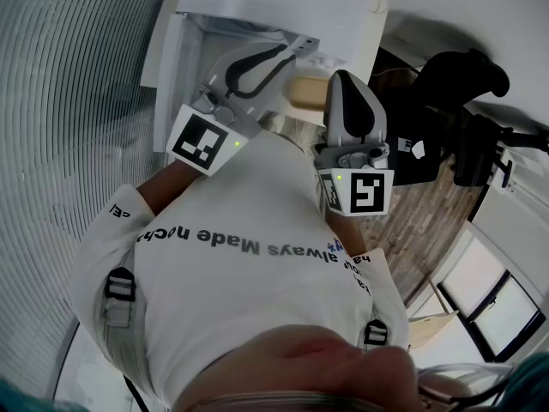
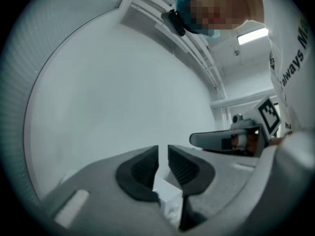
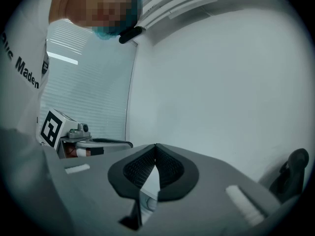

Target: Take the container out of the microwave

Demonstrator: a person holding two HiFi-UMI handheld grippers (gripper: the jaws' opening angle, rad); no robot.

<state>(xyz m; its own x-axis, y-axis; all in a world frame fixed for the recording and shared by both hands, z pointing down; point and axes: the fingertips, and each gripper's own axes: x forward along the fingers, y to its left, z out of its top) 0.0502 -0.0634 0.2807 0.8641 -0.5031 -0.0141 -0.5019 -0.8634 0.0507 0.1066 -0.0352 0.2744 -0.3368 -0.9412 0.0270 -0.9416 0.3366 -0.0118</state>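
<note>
Left gripper (image 2: 163,154): jaws held narrowly apart, nothing gripped. Right gripper (image 3: 155,149): jaws closed tip to tip, nothing held. Tan item (image 1: 304,91), possibly the container, is seen between both grippers; identity unconfirmed.

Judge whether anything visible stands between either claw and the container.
No container shows, so that cannot be settled. In the head view the left claw and right claw point toward a white appliance close ahead.

A wood-plank floor (image 1: 416,221) — at the head view's right — bears a black chair (image 1: 459,80), partly hidden.
</note>
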